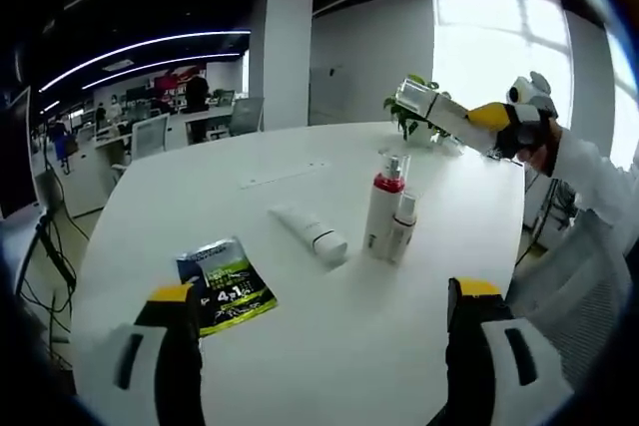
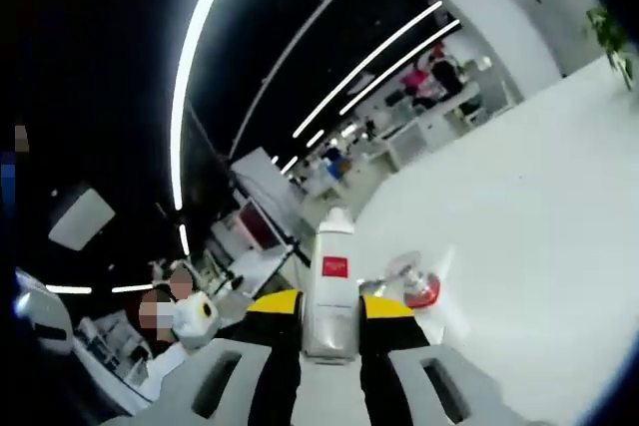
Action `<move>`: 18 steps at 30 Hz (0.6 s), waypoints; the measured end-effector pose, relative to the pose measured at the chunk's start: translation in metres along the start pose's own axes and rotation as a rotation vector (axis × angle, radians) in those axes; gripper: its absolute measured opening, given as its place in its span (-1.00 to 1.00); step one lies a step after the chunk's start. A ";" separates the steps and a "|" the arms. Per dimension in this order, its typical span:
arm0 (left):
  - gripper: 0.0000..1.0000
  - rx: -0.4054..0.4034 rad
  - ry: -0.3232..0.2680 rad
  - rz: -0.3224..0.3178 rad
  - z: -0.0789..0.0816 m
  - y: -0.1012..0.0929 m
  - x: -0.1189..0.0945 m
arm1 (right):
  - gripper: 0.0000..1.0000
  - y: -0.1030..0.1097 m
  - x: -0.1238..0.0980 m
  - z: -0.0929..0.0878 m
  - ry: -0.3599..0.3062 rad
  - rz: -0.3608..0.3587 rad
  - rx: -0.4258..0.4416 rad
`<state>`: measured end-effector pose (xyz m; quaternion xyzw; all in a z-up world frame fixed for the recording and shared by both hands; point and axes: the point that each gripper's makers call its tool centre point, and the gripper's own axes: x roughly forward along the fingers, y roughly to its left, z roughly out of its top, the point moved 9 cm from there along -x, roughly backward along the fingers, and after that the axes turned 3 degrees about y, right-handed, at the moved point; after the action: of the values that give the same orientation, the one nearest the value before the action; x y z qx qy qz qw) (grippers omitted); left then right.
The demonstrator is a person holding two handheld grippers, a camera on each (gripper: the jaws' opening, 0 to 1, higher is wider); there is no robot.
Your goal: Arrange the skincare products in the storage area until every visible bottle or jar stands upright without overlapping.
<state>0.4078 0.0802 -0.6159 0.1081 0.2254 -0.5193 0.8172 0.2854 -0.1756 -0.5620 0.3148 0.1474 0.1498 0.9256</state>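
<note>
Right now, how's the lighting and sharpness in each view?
Left gripper view: the window is blown out, the table evenly lit, and the red-collared bottle sharp with soft shadows. Right gripper view: heavily rolled, dark ceiling with bright light strips, and the held white bottle slightly soft.

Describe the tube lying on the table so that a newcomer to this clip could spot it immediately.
On the white table, look left of the upright red-collared pump bottle and its smaller white neighbour. The white tube lies flat there, the only container on its side; the foil sachet nearer the left gripper is flat and dark.
</note>
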 end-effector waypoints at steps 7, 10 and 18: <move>0.98 -0.006 -0.001 0.003 -0.001 0.008 0.000 | -0.73 0.010 0.018 -0.008 0.034 0.057 -0.011; 0.98 -0.009 -0.005 -0.003 -0.001 0.009 0.001 | -0.73 0.011 0.025 -0.014 0.054 0.062 -0.014; 0.97 -0.039 -0.027 -0.029 0.000 0.008 0.002 | -0.73 0.011 0.036 -0.029 0.091 0.070 -0.012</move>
<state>0.4158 0.0823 -0.6171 0.0818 0.2262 -0.5279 0.8145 0.3052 -0.1377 -0.5835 0.3069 0.1776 0.1973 0.9140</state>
